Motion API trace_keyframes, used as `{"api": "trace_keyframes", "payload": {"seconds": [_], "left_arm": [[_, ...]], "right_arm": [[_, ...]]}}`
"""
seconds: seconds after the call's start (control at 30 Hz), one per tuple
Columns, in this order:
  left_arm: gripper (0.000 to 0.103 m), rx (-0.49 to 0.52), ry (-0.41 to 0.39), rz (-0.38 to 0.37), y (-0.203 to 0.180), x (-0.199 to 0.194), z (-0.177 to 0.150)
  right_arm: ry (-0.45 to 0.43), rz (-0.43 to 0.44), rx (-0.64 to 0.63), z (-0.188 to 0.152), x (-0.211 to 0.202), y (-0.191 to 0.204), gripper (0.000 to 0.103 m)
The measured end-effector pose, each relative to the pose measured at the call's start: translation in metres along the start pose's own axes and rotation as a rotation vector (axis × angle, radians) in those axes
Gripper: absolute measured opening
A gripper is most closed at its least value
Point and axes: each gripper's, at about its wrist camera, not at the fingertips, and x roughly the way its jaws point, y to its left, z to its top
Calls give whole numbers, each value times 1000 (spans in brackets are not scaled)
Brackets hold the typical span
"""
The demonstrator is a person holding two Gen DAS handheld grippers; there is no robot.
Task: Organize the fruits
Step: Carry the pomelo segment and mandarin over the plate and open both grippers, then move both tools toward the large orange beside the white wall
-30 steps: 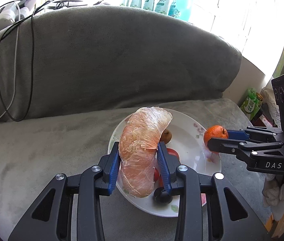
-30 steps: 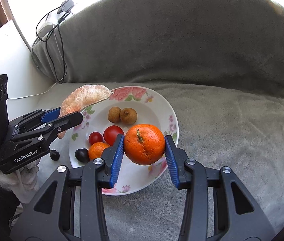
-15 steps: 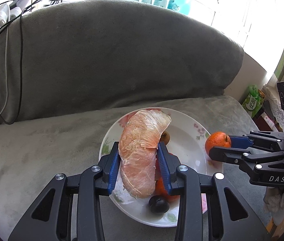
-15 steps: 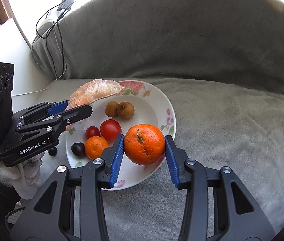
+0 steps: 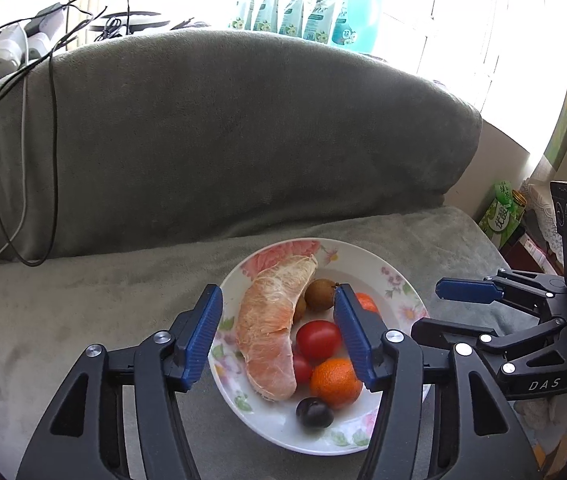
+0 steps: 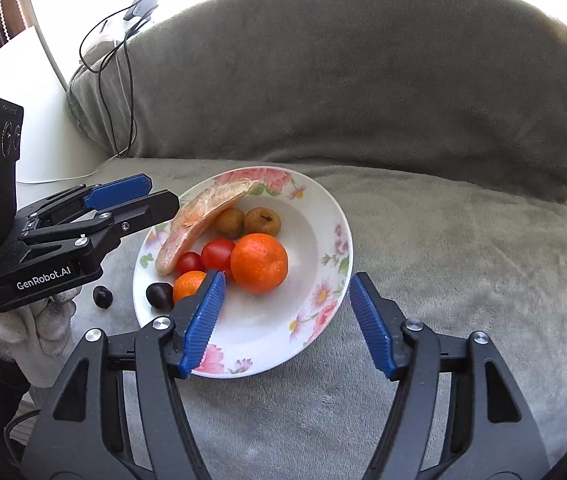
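Observation:
A floral white plate [image 6: 335, 248] sits on the grey sofa seat. On it lie a peeled pomelo segment [image 5: 269, 332], a large orange [image 6: 259, 262], two brown longans [image 6: 261, 220], two red tomatoes [image 6: 217, 252], a small orange [image 5: 335, 382] and a dark plum [image 5: 314, 412]. My left gripper [image 5: 277, 298] hovers over the plate's left side, its jaws opening; the pomelo lies below between them, untouched. My right gripper [image 6: 288, 280] hangs over the plate's near side, jaws opening, and the large orange rests just beyond its tips. Another plum [image 6: 102, 297] lies on the sofa left of the plate.
The sofa backrest [image 5: 243, 128] rises close behind the plate. Black and white cables [image 5: 15, 168] hang over its left end. Pouches [image 5: 303, 12] line the windowsill. A green carton [image 5: 499, 216] stands past the sofa's right end. A gloved hand [image 6: 39, 328] holds the left gripper.
Both grippers went from shut to open. The pomelo segment left the left jaws and the large orange left the right jaws; both now lie on the plate.

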Motion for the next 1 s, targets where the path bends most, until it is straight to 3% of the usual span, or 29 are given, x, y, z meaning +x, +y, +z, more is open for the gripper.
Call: {"api": "trace_keyframes", "payload": {"seconds": [0.07,0.13,0.23,1.0], "left_arm": [[69,-6,-8,-2,0,-2,1],[70,-10,-14,-8,0,-5,1],[79,-13,-15,10,-1,-7,3],[81,-28,-47,48,-3,-37,1]], "right_arm": [[-3,-10,-10,1,-1,2,81],[-13,-19,-21,1,-2,4,87],[-15,-33,-34,0,-2,7,87],[-71,-64,-53,4,-24,22,96]]}}
